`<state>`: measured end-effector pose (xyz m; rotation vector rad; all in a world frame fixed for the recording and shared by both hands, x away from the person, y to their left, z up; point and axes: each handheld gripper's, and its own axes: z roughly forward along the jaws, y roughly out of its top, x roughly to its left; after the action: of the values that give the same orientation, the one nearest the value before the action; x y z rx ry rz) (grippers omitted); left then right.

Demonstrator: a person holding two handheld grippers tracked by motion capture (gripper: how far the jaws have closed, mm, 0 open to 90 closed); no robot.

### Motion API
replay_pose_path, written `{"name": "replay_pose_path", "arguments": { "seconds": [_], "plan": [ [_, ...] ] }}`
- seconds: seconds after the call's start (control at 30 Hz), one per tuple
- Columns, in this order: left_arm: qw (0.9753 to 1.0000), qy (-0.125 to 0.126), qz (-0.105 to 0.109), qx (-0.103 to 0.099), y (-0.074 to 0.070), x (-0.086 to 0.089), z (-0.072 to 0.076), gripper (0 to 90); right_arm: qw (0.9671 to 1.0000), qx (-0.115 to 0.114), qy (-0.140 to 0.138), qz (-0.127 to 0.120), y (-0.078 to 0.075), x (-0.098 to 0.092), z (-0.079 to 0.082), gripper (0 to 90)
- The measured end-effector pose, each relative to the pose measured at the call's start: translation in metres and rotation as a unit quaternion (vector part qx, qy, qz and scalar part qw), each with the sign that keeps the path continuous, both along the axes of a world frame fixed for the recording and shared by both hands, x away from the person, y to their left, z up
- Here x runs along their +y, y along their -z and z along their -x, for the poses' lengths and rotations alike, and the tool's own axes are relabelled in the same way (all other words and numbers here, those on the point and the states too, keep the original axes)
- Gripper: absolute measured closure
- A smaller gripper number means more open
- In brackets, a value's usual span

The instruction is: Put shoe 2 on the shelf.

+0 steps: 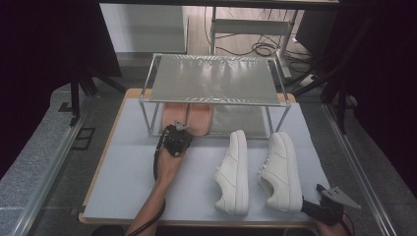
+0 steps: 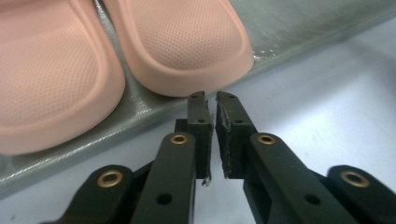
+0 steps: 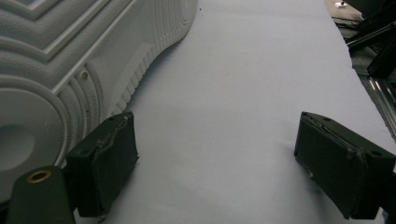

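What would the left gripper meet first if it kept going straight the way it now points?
Probably the heel edge of the right-hand pink slipper on the rack's lower shelf. The left gripper, jaws nearly shut, points at it from just short; the exact gap is unclear.

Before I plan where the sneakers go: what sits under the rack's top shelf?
Under the rack's top shelf, a pair of pink slippers lies on the lower shelf's left side. The top shelf covers their far ends; the right side looks bare.
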<state>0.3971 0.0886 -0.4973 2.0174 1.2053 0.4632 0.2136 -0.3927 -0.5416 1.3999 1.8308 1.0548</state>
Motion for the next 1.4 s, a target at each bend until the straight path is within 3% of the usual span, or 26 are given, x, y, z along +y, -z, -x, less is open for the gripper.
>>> {"name": "replay_pose_path", "arguments": {
  "seconds": [0.13,0.23,0.53,0.6,0.63,0.73,0.93,1.23,1.33,1.4],
  "plan": [
    [0.9999,0.000,0.014,-0.004,-0.004,0.008,0.010,76.6,1.0000,0.001,0.000,0.001,0.000,0.000,0.000,12.6],
    [0.9999,0.003,0.008,-0.009,-0.006,0.013,0.017,70.2,1.0000,0.003,-0.001,0.002,-0.001,0.000,0.000,12.6],
    [0.9995,0.008,0.025,-0.017,-0.013,0.046,0.056,49.8,0.9998,0.019,-0.002,0.008,-0.004,0.001,-0.002,13.1],
    [0.9995,0.011,0.026,-0.016,-0.012,0.059,0.075,44.3,0.9996,0.026,-0.003,0.009,-0.006,0.001,-0.003,13.3],
    [0.9995,0.011,0.026,-0.016,-0.012,0.059,0.075,42.9,0.9996,0.026,-0.003,0.009,-0.006,0.001,-0.003,13.3],
    [0.9997,0.010,0.018,-0.011,-0.007,0.075,0.099,38.0,0.9990,0.042,-0.003,0.017,-0.010,0.001,-0.003,13.4],
    [0.9998,0.002,0.019,0.001,0.004,0.094,0.125,27.3,0.9982,0.052,-0.003,0.032,-0.014,0.002,-0.003,13.5],
    [0.9998,-0.007,-0.010,0.017,0.015,0.108,0.149,18.6,0.9968,0.060,0.010,0.051,-0.022,-0.004,-0.003,13.4],
    [0.9991,-0.012,-0.019,0.036,0.023,0.114,0.153,16.4,0.9967,0.061,0.026,0.046,-0.028,-0.014,-0.001,13.5],
    [0.9994,-0.010,-0.017,0.030,0.025,0.115,0.155,15.3,0.9968,0.061,0.029,0.044,-0.030,-0.016,-0.001,13.5]
  ]
}}
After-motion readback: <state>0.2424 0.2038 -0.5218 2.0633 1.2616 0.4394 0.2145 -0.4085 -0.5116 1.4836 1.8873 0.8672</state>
